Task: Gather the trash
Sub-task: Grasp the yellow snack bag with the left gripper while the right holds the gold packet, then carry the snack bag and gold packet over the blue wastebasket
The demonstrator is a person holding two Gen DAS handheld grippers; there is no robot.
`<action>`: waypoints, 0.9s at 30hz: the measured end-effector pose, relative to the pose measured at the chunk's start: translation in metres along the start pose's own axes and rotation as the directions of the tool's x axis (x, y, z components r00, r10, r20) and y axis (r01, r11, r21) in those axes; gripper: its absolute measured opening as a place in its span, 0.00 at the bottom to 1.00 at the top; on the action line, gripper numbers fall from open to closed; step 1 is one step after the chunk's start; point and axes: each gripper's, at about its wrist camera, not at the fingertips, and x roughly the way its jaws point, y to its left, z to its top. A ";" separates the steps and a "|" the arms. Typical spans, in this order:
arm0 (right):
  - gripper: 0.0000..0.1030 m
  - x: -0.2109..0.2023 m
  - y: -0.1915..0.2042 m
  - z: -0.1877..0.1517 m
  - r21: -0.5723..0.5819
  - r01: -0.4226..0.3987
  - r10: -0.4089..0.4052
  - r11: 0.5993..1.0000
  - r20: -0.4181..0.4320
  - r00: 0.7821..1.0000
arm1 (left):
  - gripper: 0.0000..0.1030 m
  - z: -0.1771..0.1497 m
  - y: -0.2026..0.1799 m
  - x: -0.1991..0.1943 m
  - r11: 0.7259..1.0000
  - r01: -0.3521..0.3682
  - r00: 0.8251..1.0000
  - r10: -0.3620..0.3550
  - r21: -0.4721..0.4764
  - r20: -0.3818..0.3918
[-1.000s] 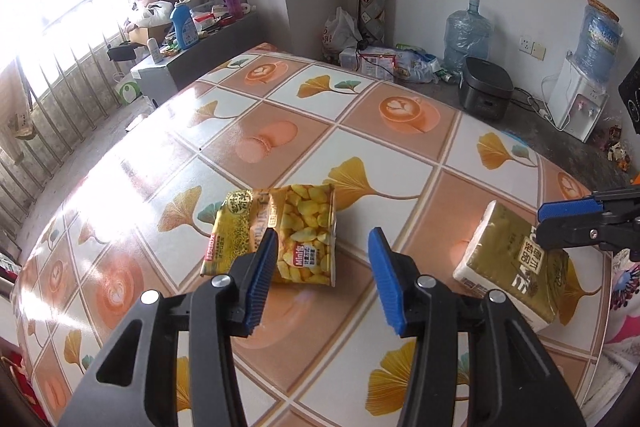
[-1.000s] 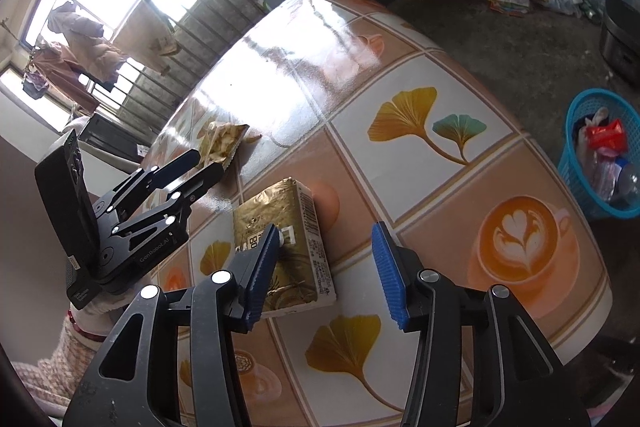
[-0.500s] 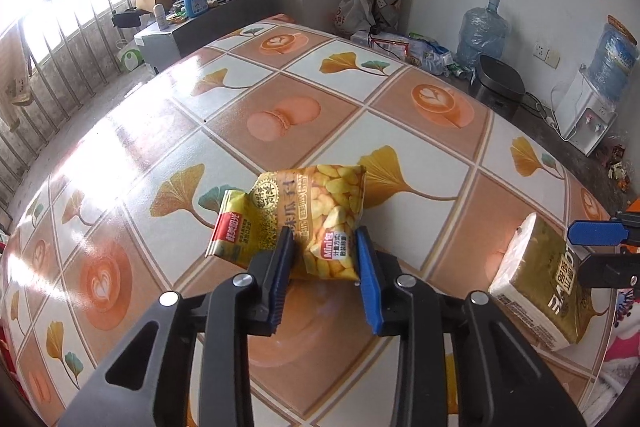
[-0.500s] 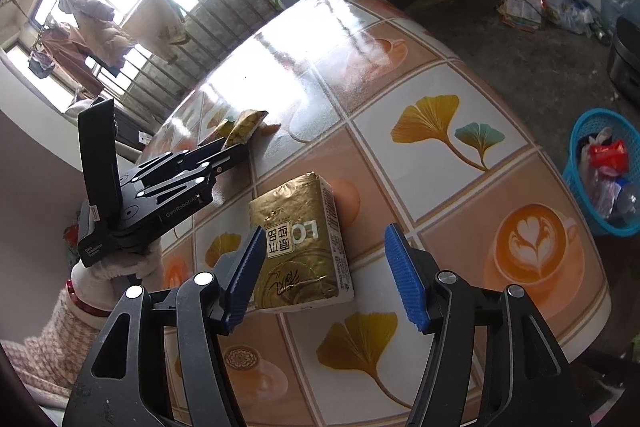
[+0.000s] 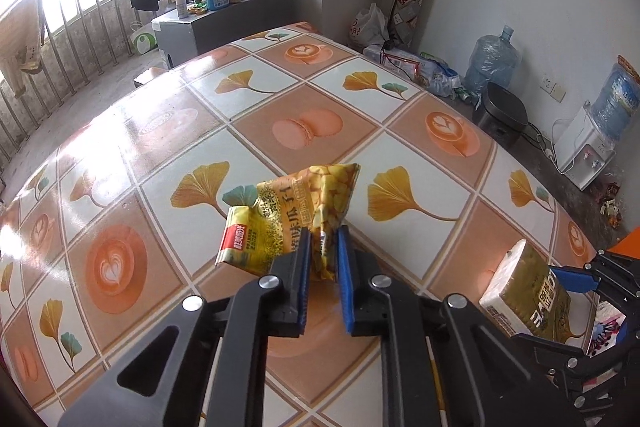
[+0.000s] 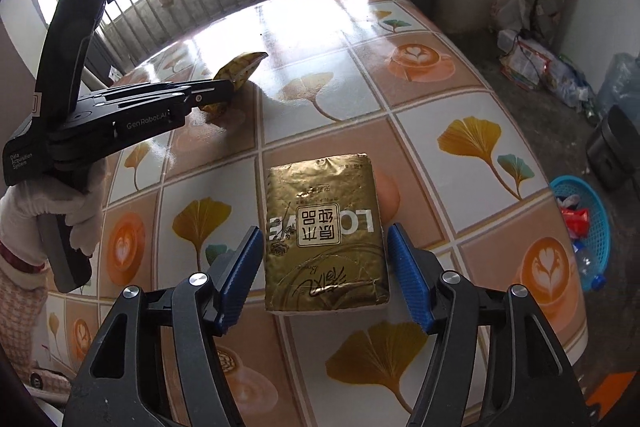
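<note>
Your left gripper (image 5: 323, 253) is pinching the yellow snack packet (image 5: 294, 215); its jaws have just been closing, and the blue pads are now pressing the packet's near edge, crumpling it so the far corner is tilting up off the table (image 5: 168, 131). From the right wrist view, the packet is sticking out past the left gripper's tip, at the table's far left.

Your right gripper (image 6: 324, 267) is hanging spread, one blue pad on each side of the gold tissue pack (image 6: 322, 231), neither pad clearly touching it. The jaws have just been narrowing a little. The pack is lying flat on the patterned tablecloth, near the table's front edge.

Your gloved left hand (image 6: 48, 211) is wrapping the left gripper's handle.

Off the table to the right, a blue basket (image 6: 592, 227) is sitting on the floor, already holding wrappers and bottles.
</note>
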 end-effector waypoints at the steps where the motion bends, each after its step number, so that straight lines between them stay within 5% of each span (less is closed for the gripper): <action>1: 0.49 -0.001 -0.001 -0.001 0.007 -0.004 0.004 1.000 0.001 1.000 | 0.11 0.000 0.001 -0.002 1.000 0.000 1.000 0.000 -0.004 0.004; 27: 0.48 -0.036 -0.037 0.000 0.168 -0.090 0.069 0.982 0.126 0.990 | 0.10 0.019 -0.015 -0.068 1.000 0.005 0.987 -0.005 0.002 0.162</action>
